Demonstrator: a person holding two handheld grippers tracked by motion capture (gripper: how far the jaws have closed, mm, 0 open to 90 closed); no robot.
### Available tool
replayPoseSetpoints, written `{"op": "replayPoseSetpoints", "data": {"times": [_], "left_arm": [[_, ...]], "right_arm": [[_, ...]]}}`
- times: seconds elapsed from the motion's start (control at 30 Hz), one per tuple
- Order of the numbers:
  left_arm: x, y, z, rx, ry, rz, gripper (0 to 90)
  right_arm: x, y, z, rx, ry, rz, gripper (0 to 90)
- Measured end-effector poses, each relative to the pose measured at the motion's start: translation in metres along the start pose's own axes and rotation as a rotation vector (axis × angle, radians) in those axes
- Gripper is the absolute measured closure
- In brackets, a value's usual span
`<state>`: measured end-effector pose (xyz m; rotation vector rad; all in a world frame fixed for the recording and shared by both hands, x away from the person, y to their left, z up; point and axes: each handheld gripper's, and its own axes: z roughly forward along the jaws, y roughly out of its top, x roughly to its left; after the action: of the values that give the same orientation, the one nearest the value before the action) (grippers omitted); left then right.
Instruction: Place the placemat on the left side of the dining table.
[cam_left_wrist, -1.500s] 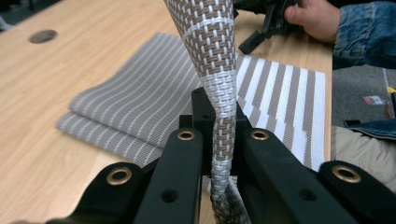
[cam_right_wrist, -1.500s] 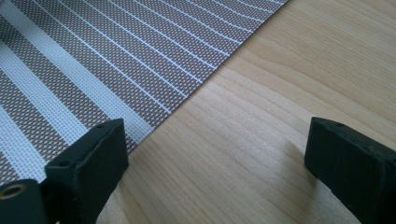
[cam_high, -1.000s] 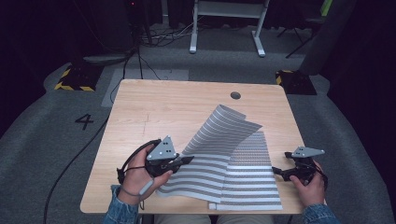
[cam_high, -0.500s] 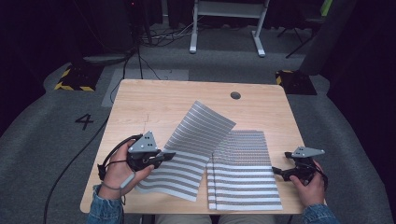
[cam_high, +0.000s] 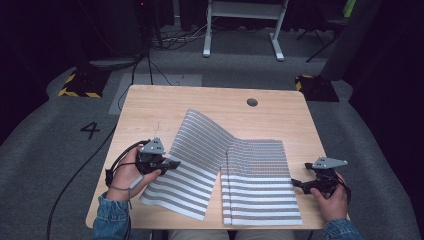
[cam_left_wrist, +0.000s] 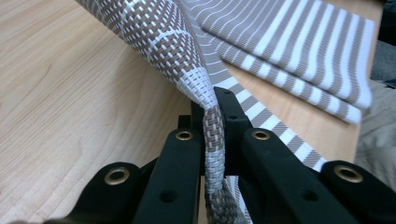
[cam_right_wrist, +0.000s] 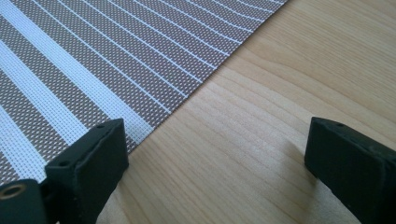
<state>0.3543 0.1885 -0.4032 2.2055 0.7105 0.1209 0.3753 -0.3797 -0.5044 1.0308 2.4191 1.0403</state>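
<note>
Striped brown-and-white woven placemat (cam_high: 192, 165), top one of the pile, pinched at its edge in the clamped left gripper (cam_left_wrist: 212, 140), lifted and bent off the light wooden table (cam_high: 150, 110). Right gripper (cam_right_wrist: 212, 154) spread wide, empty, beside the lower placemats (cam_high: 262, 192). Risks, probably: slipping from the thin pinch; dragging the unpinned pile askew.

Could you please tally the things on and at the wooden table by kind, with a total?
Brown-and-white striped woven placemats: 2, one lifted, one flat
Black hand-held claws: 2, left, right
Light wooden table: 1
Total: 5
</note>
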Motion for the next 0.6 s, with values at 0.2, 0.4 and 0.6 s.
{"op": "replayPoseSetpoints", "data": {"times": [0.2, 0.4, 0.6], "left_arm": [[0.02, -0.008, 0.009, -0.012, 0.036, -0.058, 83.8], [0.034, -0.013, 0.014, -0.034, 0.25, -0.109, 47.8], [0.041, -0.019, -0.008, -0.084, 0.537, -0.185, 28.9]], "right_arm": [[0.0, 0.0, 0.0, 0.0, 0.0, 0.0, 6.4], [0.0, 0.0, 0.0, -0.001, 0.001, 0.0, 6.4], [0.0, 0.0, 0.0, -0.001, 0.0, 0.0, 6.4]]}}
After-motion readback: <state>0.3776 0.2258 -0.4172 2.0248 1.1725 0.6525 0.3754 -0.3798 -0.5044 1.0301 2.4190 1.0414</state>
